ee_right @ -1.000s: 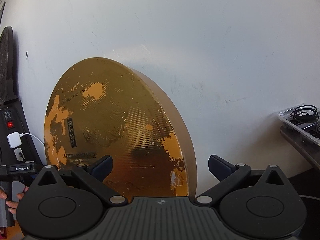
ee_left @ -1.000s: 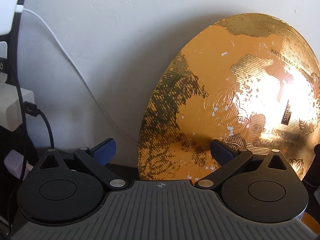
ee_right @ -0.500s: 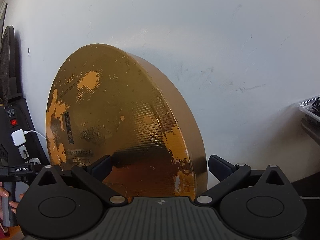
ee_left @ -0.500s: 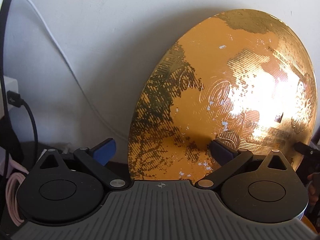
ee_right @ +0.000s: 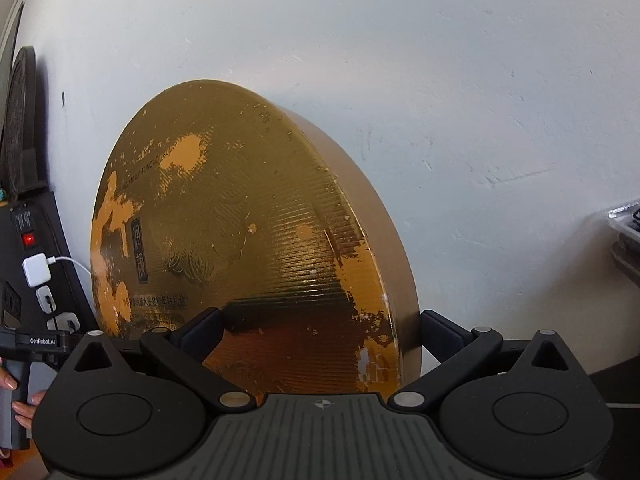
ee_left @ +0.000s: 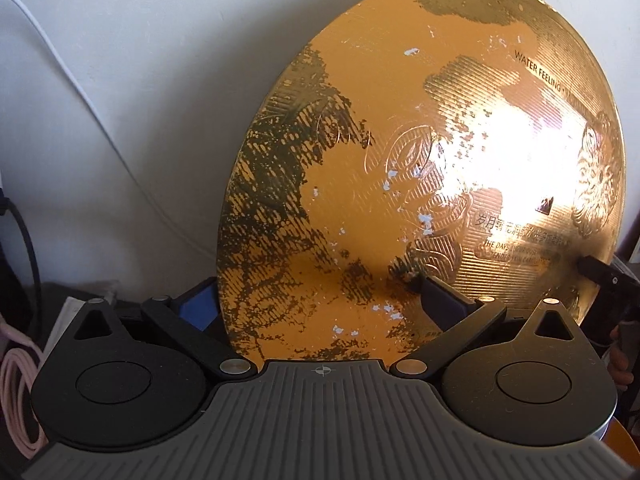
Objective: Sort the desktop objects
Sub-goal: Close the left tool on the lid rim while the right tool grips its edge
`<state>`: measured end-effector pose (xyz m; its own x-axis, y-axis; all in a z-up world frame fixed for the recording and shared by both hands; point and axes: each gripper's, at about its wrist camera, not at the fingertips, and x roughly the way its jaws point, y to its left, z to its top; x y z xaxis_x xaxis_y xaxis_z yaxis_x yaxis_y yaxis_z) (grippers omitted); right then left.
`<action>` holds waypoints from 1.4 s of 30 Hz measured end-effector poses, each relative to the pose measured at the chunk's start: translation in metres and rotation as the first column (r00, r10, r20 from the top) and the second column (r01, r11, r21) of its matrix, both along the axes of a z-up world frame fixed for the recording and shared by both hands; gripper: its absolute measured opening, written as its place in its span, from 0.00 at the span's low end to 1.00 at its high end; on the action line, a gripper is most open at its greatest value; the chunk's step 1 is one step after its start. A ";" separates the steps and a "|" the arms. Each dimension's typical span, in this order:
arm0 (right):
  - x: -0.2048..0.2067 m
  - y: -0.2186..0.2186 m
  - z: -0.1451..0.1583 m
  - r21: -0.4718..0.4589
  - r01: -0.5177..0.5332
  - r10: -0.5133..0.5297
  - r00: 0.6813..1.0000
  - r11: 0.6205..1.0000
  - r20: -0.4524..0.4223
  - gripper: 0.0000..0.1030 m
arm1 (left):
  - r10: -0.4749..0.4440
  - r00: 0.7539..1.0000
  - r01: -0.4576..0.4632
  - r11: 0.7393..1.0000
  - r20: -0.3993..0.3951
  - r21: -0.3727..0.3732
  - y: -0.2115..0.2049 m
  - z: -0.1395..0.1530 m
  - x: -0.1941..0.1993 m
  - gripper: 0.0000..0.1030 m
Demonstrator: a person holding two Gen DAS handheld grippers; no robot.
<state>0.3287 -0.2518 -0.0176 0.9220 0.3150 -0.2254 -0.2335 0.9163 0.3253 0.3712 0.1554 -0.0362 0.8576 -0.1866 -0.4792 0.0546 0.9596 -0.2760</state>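
Only our right view shows the gold round box's (ee_right: 256, 248) thick side and a charger (ee_right: 37, 270) at 9 o'clock. Our left gripper (ee_left: 316, 304) and right gripper (ee_right: 320, 332) both sit wide open around the box's edges, gripping nothing.

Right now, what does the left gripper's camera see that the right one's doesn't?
Only the left wrist view shows the pink coiled cable and the words WATER FEELING on the box face. Only the right wrist view shows the power strip, its white charger and the box's thick side rim. Both show the round gold box leaning against the white wall.
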 end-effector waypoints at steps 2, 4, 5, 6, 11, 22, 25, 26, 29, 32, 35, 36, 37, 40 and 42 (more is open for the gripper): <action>-0.003 0.001 -0.001 -0.012 -0.005 0.005 1.000 1.000 0.011 0.97 | 0.007 1.000 -0.007 1.000 0.019 0.002 -0.001 0.000 -0.004 1.00; -0.008 0.002 0.000 -0.026 -0.009 0.010 0.999 1.000 0.036 0.94 | 0.010 0.999 -0.010 1.000 0.045 0.000 -0.006 -0.001 -0.013 1.00; -0.010 0.002 0.001 -0.029 -0.008 0.010 0.999 1.000 0.050 0.94 | 0.011 0.998 -0.011 1.000 0.058 -0.003 -0.006 0.000 -0.015 1.00; -0.013 0.002 0.004 -0.032 -0.007 0.009 0.998 0.999 0.066 0.93 | 0.014 0.997 -0.014 1.000 0.072 -0.006 -0.007 0.001 -0.017 1.00; -0.030 0.003 0.028 -0.059 0.009 0.000 0.988 0.998 0.153 0.92 | 0.012 0.987 -0.008 1.000 0.157 -0.024 -0.013 0.015 -0.032 1.00; -0.094 -0.005 0.112 -0.020 0.070 -0.061 0.956 0.997 0.288 0.90 | -0.007 0.942 0.008 1.000 0.337 0.000 -0.051 0.079 -0.097 1.00; -0.125 -0.008 0.126 -0.006 0.089 -0.084 0.955 0.996 0.283 0.90 | -0.031 0.944 0.030 1.000 0.329 0.008 -0.061 0.086 -0.123 1.00; -0.137 -0.007 0.128 -0.002 0.096 -0.092 0.956 0.995 0.278 0.90 | -0.038 0.945 0.036 0.999 0.324 0.014 -0.064 0.087 -0.133 1.00; -0.172 -0.003 0.130 0.010 0.119 -0.118 0.962 0.993 0.248 0.90 | -0.058 0.950 0.054 0.998 0.306 0.020 -0.073 0.084 -0.165 1.00; -0.212 -0.003 0.127 0.024 0.140 -0.142 0.968 0.990 0.205 0.90 | -0.074 0.961 0.070 0.997 0.267 0.022 -0.083 0.075 -0.198 1.00; -0.252 0.003 0.124 0.032 0.159 -0.162 0.973 0.987 0.162 0.90 | -0.088 0.970 0.086 0.996 0.226 0.022 -0.092 0.064 -0.230 1.00; -0.264 0.005 0.123 0.034 0.165 -0.169 0.974 0.986 0.148 0.90 | -0.092 0.973 0.089 0.996 0.214 0.022 -0.095 0.060 -0.241 1.00; -0.276 0.008 0.122 0.037 0.171 -0.174 0.975 0.985 0.134 0.90 | -0.094 0.976 0.092 0.996 0.199 0.020 -0.099 0.056 -0.251 1.00; -0.310 0.012 0.119 0.048 0.186 -0.190 0.978 0.981 0.091 0.90 | -0.097 0.984 0.096 0.995 0.149 0.013 -0.109 0.043 -0.281 1.00; -0.331 0.012 0.115 0.053 0.197 -0.201 0.978 0.979 0.061 0.90 | -0.098 0.988 0.097 0.995 0.117 0.012 -0.107 0.043 -0.294 1.00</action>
<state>-0.0019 -0.2396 0.0975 0.9795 0.1325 -0.1519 -0.0702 0.9307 0.3590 0.0776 0.0485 0.0069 0.8858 -0.2692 -0.3781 0.1794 0.9499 -0.2560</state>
